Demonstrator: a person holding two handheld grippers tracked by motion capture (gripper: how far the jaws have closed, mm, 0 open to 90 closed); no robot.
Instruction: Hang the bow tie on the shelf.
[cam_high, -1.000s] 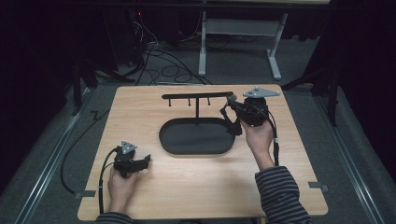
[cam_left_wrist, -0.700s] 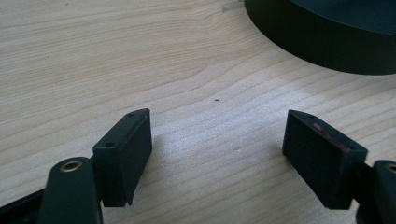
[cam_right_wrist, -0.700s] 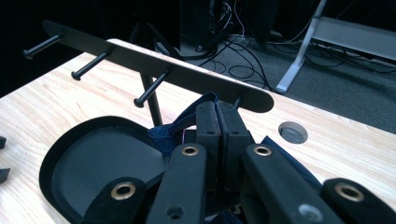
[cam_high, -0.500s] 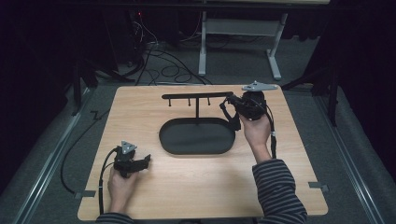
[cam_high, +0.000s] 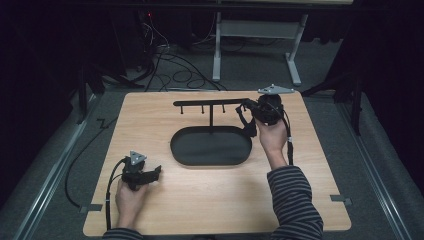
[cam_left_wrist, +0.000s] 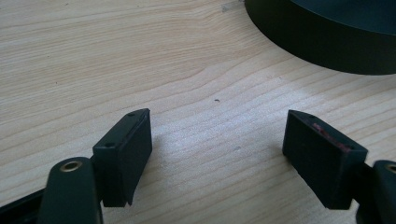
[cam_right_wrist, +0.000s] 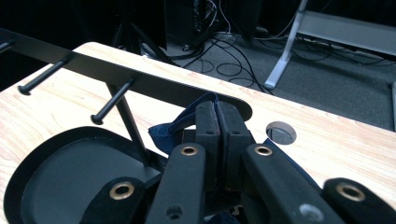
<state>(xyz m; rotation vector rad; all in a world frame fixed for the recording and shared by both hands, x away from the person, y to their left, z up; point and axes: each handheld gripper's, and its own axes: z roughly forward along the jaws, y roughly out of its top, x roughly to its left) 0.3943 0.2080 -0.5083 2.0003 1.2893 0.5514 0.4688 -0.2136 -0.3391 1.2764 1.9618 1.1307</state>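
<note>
A black rack with a peg bar stands on an oval black tray at the table's middle. My right gripper is at the bar's right end, shut on a dark blue fabric band whose loop rises just in front of the bar's tip. In the right gripper view the right gripper has its jaws pressed together. The left gripper rests low on the table at the front left, open, with bare wood between its fingers. The tray's wall lies beyond it.
Several pegs stick out from the bar toward me. A round hole is cut in the wooden table near its far right. Beyond the far edge are floor cables and a white desk frame.
The right gripper has moved a little farther away and up with the band, closer to the bar's right end. The left gripper has stayed put.
</note>
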